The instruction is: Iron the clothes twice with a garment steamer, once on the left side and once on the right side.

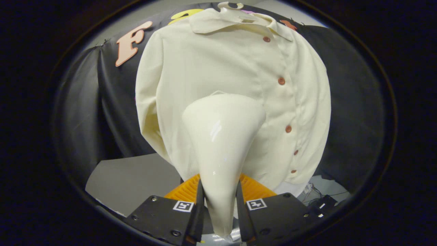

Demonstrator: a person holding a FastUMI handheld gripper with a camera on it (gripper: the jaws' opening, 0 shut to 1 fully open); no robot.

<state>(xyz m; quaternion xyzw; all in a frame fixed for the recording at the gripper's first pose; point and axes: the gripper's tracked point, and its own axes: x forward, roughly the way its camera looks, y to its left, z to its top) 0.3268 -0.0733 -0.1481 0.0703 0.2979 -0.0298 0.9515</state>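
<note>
A cream button-up shirt (pixel 218 68) with brown buttons hangs on a hanger (pixel 230 5) against the black booth wall, straight ahead of me. My gripper (pixel 220 200) is shut on the glossy white garment steamer (pixel 222 136), both fingers pressing on its narrow handle. The steamer widens upward into a broad head that lies against the shirt's lower left half, left of the button row. The head hides the cloth behind it.
An orange ribbed object (pixel 254 189) sits just beyond the fingers under the shirt's hem. A grey tabletop (pixel 136 177) stretches to the left. Dark cables (pixel 315 191) lie on the surface at the right, below the shirt.
</note>
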